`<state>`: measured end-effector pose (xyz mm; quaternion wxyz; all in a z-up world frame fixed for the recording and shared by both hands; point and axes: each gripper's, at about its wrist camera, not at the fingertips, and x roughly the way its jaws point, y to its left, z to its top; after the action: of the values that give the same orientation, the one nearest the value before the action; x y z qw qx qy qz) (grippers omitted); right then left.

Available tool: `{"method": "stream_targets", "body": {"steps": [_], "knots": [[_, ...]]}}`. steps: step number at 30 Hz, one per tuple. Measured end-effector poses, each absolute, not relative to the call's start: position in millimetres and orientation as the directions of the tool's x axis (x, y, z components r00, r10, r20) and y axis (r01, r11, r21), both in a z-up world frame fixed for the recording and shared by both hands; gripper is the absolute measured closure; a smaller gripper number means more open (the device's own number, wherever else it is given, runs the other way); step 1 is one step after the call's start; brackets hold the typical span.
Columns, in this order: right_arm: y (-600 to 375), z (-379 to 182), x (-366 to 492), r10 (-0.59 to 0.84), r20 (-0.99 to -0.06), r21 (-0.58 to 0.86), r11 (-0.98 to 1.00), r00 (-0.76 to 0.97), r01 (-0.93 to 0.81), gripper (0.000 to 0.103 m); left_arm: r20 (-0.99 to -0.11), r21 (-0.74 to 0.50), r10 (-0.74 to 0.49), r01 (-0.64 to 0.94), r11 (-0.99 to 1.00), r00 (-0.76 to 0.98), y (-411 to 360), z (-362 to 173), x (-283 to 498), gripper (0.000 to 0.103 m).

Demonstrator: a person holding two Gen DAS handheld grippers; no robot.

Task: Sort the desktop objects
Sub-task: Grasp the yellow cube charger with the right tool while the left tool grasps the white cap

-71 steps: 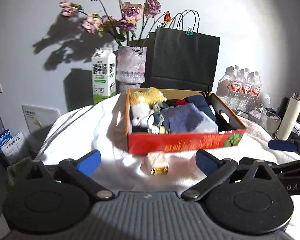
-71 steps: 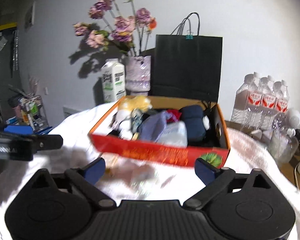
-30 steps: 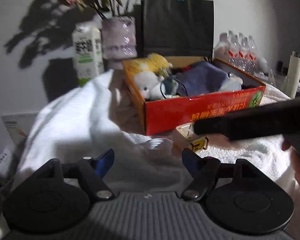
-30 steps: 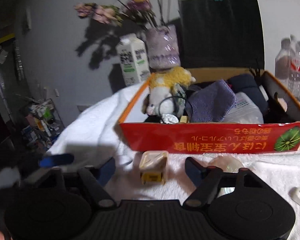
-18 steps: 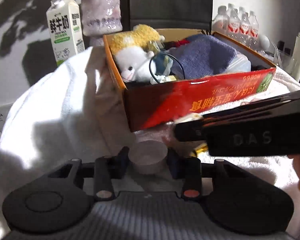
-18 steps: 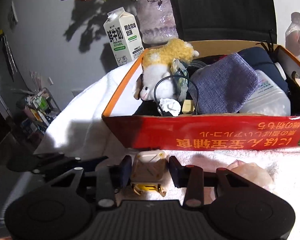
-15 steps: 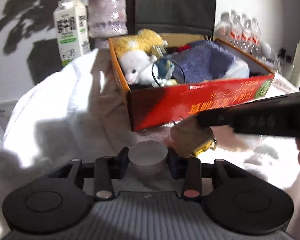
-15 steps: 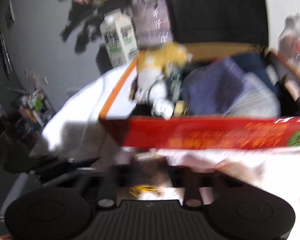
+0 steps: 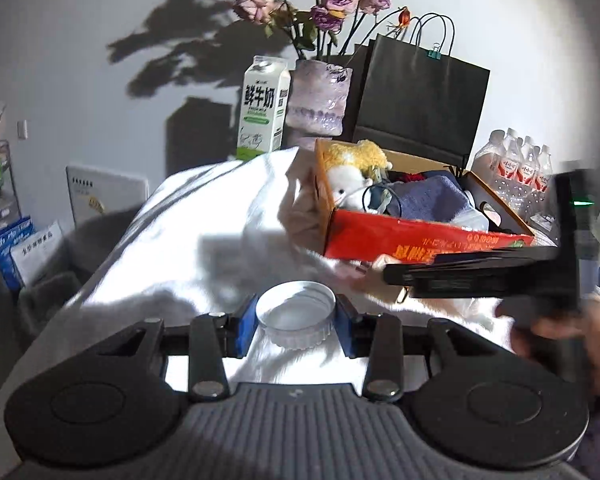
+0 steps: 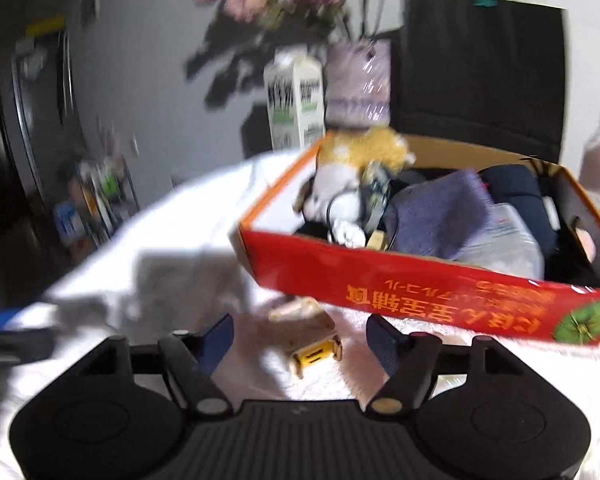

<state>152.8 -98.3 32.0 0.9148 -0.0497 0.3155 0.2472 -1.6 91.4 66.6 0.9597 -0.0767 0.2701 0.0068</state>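
Observation:
My left gripper is shut on a clear round lid and holds it above the white cloth. My right gripper is open, and a small beige and yellow box lies tilted on the cloth between its fingers. The right gripper also shows in the left wrist view as a dark bar reaching in from the right. The red cardboard box holds a plush toy, a purple cloth and other items; it also shows in the right wrist view.
A milk carton, a vase of flowers and a black paper bag stand behind the box. Water bottles stand at the right. Clutter and a shelf sit beyond the table's left edge.
My left gripper closed on the clear lid and lifted it. My right gripper closed on the small beige box, then opened; the box now lies tilted between its fingers.

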Motion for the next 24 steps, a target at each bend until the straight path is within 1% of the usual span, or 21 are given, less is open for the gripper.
{"method": "stream_targets", "body": {"steps": [2, 3, 4, 8, 11, 14, 16, 20, 24], "knots": [[-86, 20, 166, 0.392, -0.638, 0.034, 0.874, 0.663, -0.485, 0.035, -0.521, -0.133, -0.013, -0.066, 0.989, 0.854, 92, 66, -7, 0.063], [-81, 15, 172, 0.381, -0.651, 0.019, 0.873, 0.656, -0.488, 0.054, -0.523, -0.124, -0.003, -0.073, 0.99, 0.852, 91, 67, -8, 0.063], [-78, 10, 175, 0.367, -0.671, 0.014, 0.875, 0.644, -0.484, 0.063, -0.524, -0.119, 0.006, -0.08, 0.99, 0.852, 91, 68, -10, 0.063], [-81, 13, 160, 0.335, -0.686, 0.008, 0.891, 0.646, -0.454, 0.064, -0.513, -0.13, -0.01, -0.066, 0.989, 0.858, 87, 71, -23, 0.063], [-96, 28, 127, 0.329, -0.66, -0.012, 0.894, 0.675, -0.448, 0.066, -0.499, -0.122, -0.03, -0.035, 0.992, 0.866, 73, 77, -34, 0.063], [-128, 47, 74, 0.355, -0.598, 0.004, 0.898, 0.719, -0.44, 0.066, -0.478, -0.14, -0.09, 0.025, 0.99, 0.874, 54, 79, -48, 0.063], [-150, 54, 32, 0.351, -0.552, -0.013, 0.903, 0.756, -0.429, 0.066, -0.481, -0.146, -0.124, 0.06, 0.987, 0.868, 38, 76, -55, 0.063], [-190, 50, -35, 0.266, -0.516, -0.022, 0.946, 0.814, -0.324, 0.066, -0.495, -0.111, -0.194, 0.16, 0.981, 0.847, 1, 67, -70, 0.063], [-227, 35, -77, 0.167, -0.537, 0.031, 0.983, 0.827, -0.178, 0.066, -0.53, -0.099, -0.245, 0.228, 0.969, 0.812, -26, 55, -87, 0.063]]}}
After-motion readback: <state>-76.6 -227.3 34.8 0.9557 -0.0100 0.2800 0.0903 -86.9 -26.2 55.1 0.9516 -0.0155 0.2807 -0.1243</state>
